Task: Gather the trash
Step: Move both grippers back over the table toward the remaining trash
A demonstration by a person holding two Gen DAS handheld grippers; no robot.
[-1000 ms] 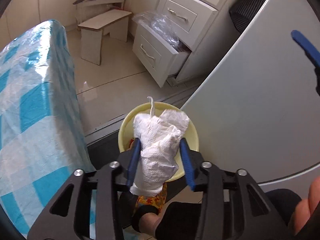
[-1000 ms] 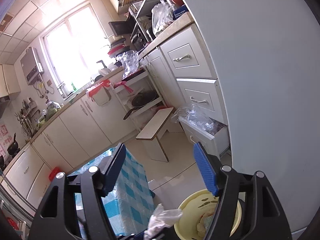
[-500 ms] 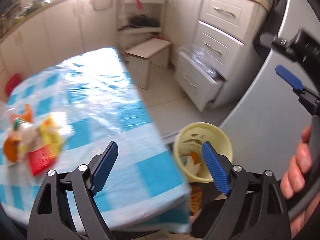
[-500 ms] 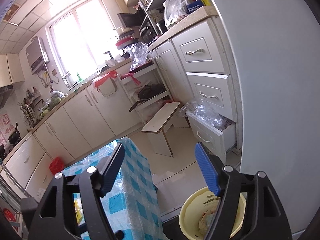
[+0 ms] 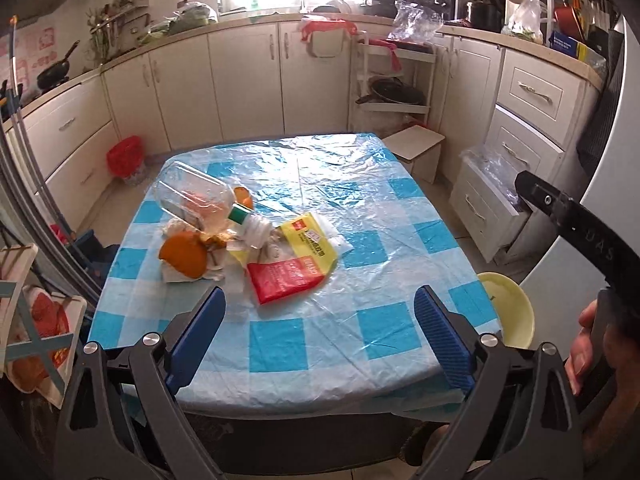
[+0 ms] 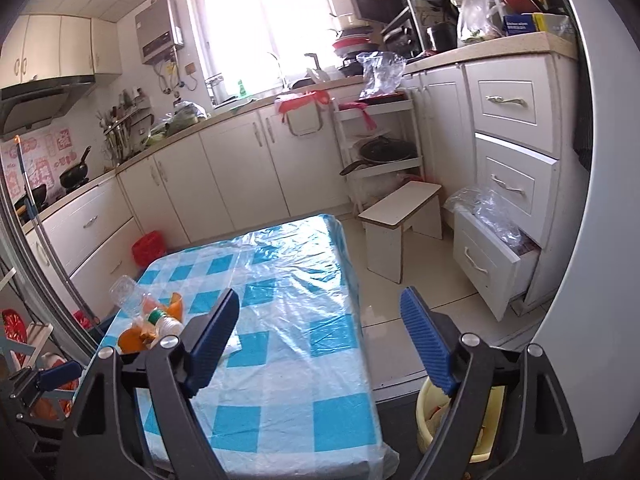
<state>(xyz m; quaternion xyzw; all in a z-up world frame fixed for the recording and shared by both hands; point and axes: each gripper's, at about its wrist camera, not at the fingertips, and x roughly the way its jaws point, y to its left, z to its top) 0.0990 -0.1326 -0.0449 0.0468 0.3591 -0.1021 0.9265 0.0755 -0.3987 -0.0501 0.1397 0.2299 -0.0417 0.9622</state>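
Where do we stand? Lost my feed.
Left hand-held gripper open, empty; jaws just widened. Right hand-held gripper likewise. Trash pile on table; bin beside it. Path clear.

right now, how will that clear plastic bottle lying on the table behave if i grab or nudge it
The clear plastic bottle lies on its side, so a nudge would probably roll it. It looks nearly empty and thin-walled, so likely light and apt to dent under a squeeze. Its smooth sides and the glossy table cover may let it slip.
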